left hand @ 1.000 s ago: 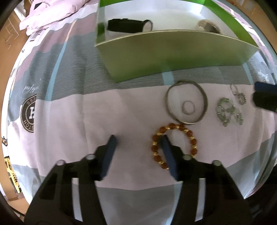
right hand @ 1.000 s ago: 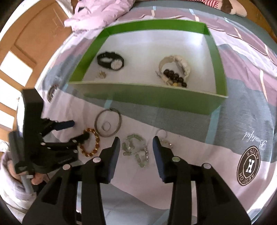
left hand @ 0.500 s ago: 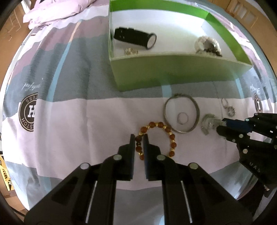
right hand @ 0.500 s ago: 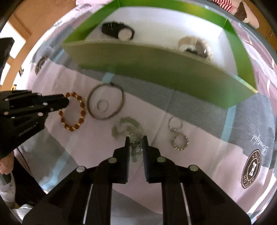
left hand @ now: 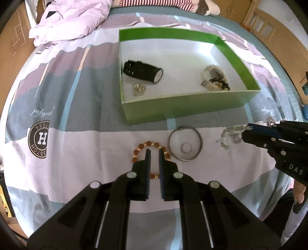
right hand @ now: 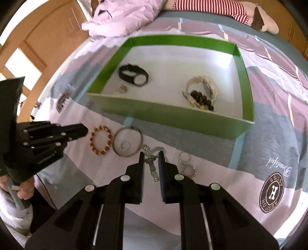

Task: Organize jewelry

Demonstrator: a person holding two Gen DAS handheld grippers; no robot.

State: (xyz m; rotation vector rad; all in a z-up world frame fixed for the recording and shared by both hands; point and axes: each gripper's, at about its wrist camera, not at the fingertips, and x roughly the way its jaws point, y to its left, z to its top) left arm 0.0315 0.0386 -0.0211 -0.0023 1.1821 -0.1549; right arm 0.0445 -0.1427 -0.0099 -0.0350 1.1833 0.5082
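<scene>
The left hand-held gripper (left hand: 154, 153), fingers nearly together, hovers over an amber bead bracelet (left hand: 149, 147) lying on the bed (left hand: 77, 153). The right hand-held gripper (right hand: 152, 156) pinches a silver chain bracelet (right hand: 152, 163), lifted slightly. Beyond them sits a green box (right hand: 173, 117).

A crumpled lilac duvet (left hand: 73, 21) and a striped plush toy (right hand: 227, 9) lie on the bedsheet (left hand: 77, 146).

Green box (left hand: 184, 109) (white inside); black watch (left hand: 143, 72); amber-and-gold bead bracelet (right hand: 100, 140); silver bangle (left hand: 185, 143); bedsheet (left hand: 77, 153) banded lilac, grey and white.
</scene>
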